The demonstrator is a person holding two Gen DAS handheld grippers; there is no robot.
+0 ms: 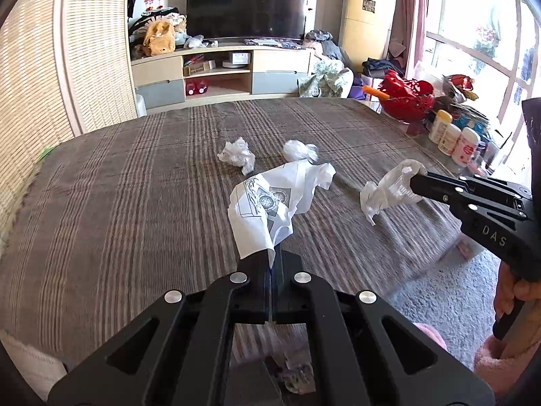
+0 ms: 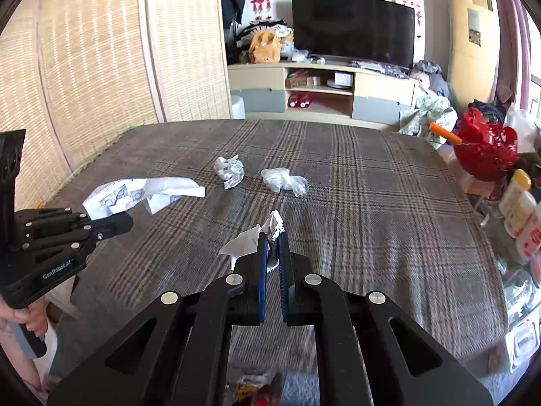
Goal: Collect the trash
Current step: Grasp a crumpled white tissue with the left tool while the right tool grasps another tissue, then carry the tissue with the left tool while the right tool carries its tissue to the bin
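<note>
My left gripper [image 1: 272, 253] is shut on a printed white paper wrapper [image 1: 274, 199], which hangs above the plaid tablecloth [image 1: 135, 186]; the same wrapper [image 2: 135, 196] and left gripper [image 2: 126, 221] show at the left of the right wrist view. My right gripper [image 2: 272, 240] is shut on a crumpled white tissue [image 2: 250, 240], seen in the left wrist view as a tissue [image 1: 389, 189] at the right gripper [image 1: 417, 186]. Two more pieces lie on the cloth farther off: a crumpled paper ball [image 1: 238, 154] [image 2: 230, 171] and a clear plastic wad [image 1: 299, 150] [image 2: 284, 179].
A red basket [image 1: 405, 96] and several white bottles [image 1: 453, 137] crowd the table's right edge. Beyond the table stand a TV cabinet [image 1: 223, 71] and a woven screen [image 1: 40, 67] at the left. Something with trash [image 2: 253, 389] shows below the near table edge. A hand [image 1: 514, 294] holds the right gripper's handle.
</note>
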